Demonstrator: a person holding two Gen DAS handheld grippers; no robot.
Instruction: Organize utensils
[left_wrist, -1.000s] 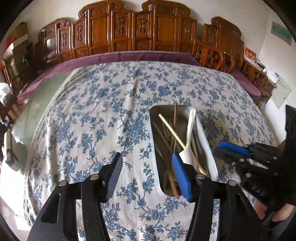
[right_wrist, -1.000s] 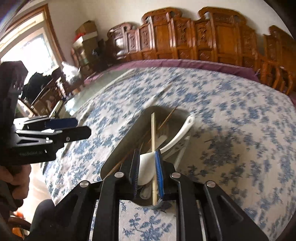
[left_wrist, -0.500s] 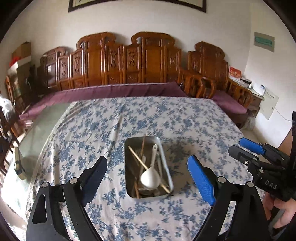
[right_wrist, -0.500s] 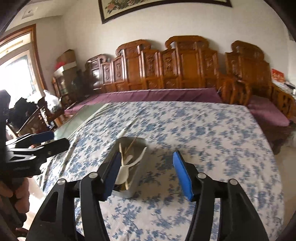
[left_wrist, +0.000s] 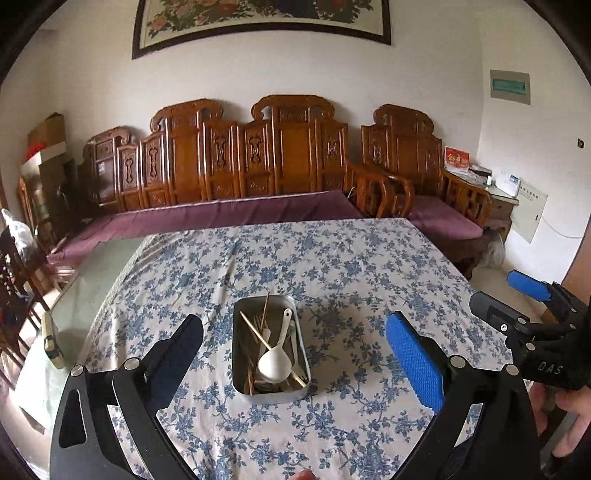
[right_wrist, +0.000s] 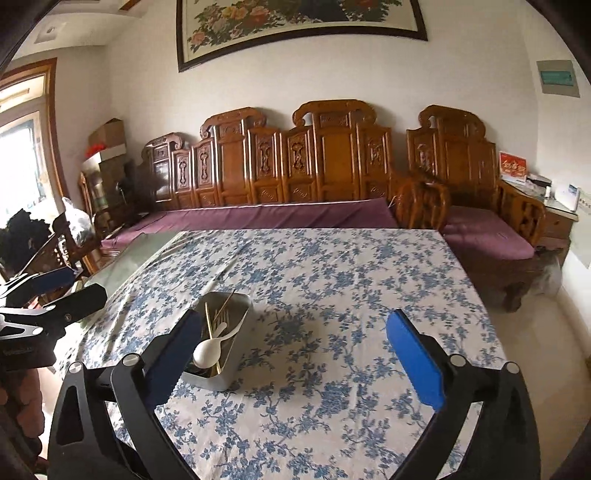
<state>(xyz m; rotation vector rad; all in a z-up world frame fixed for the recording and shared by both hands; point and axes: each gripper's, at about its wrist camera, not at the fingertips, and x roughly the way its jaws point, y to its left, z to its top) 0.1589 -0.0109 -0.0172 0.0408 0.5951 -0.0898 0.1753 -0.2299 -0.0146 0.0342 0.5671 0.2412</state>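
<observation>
A metal tray (left_wrist: 240, 373) stands on the blue-flowered tablecloth (left_wrist: 332, 266). In it lie a white spoon (left_wrist: 275, 363), chopsticks (left_wrist: 255, 330) and other utensils. My left gripper (left_wrist: 295, 354) is open and empty, raised above and behind the tray. My right gripper (right_wrist: 295, 350) is open and empty, raised to the right of the tray (right_wrist: 236, 373), and also shows at the right edge of the left wrist view (left_wrist: 517, 295). The spoon (right_wrist: 208, 350) shows beside its left finger. The left gripper shows at the left edge of the right wrist view (right_wrist: 55, 288).
A carved wooden bench (left_wrist: 258, 162) with purple cushions (left_wrist: 221, 214) runs behind the table. A wooden armchair (right_wrist: 480, 192) stands at the right. The table's left part is bare glass (left_wrist: 96, 280). A small object (left_wrist: 50, 339) lies near the left edge.
My right gripper let go of the spoon in the tray and opened. Both grippers pulled back and up from the tray, which now looks small and far.
</observation>
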